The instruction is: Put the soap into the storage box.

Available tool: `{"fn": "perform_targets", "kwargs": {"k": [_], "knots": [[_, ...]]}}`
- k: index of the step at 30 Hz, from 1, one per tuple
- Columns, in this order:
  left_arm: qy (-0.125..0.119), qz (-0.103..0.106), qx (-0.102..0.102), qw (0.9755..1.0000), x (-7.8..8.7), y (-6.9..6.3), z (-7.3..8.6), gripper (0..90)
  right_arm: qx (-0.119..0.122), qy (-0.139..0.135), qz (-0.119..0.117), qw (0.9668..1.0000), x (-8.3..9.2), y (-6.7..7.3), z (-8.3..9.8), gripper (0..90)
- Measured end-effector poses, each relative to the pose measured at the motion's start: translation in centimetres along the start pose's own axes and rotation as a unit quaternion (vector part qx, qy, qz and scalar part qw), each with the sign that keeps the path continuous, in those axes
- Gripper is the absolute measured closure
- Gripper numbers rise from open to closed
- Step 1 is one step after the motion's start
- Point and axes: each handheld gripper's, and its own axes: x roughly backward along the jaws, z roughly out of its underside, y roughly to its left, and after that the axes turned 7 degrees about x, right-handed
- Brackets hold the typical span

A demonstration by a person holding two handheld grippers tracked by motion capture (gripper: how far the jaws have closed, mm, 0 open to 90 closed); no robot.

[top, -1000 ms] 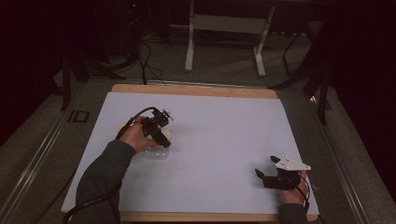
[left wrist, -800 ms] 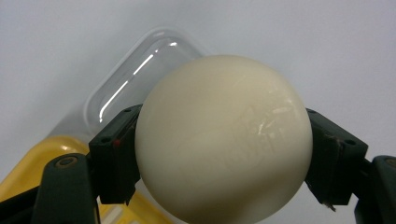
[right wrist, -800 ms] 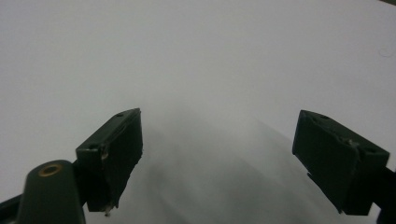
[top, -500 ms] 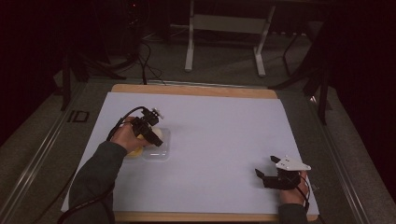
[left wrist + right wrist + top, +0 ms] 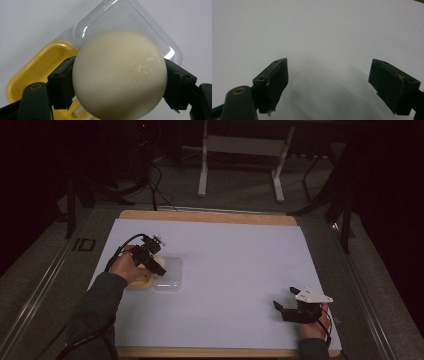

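Ball [image 5: 120, 75]: a cream-white, smooth sphere, pinched at its two sides between the black fingers [image 5: 61, 86] of the left gripper [image 5: 119, 85]; it was held above the two trays at the left part of the bench.
Left gripper: seen from above at [image 5: 150, 258], gripped in the person's left hand [image 5: 127, 267], its cable looping back toward the sleeve.
Clear tray [image 5: 140, 22]: a transparent, round-cornered shallow dish lying on the white sheet, directly behind the ball in the left gripper view.
Yellow tray [image 5: 37, 67]: a shallow yellow dish lying against the clear tray's side, partly under the hand in the high view.
Right gripper [image 5: 329, 85]: fingers spread wide with nothing between them, poised over bare sheet near the bench's near right corner [image 5: 289, 307].
Bench [image 5: 240, 255]: white sheet on a wooden-edged top.
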Motion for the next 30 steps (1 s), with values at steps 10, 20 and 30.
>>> {"fn": "perform_targets", "kwargs": {"k": [10,20,30], "knots": [[0.003,-0.006,0.018,0.9998,0.2,1.4,0.9,24.0,0.000,0.000,0.001,1.0000,0.0,0.0,0.0,16.1],[0.007,-0.010,0.036,0.9993,-0.2,2.4,1.6,24.0,0.001,0.000,0.001,1.0000,0.0,0.0,0.0,16.0],[0.012,-0.013,0.052,0.9985,-0.4,3.7,2.3,23.9,0.002,0.002,0.002,1.0000,0.0,0.1,0.0,16.1]]}}
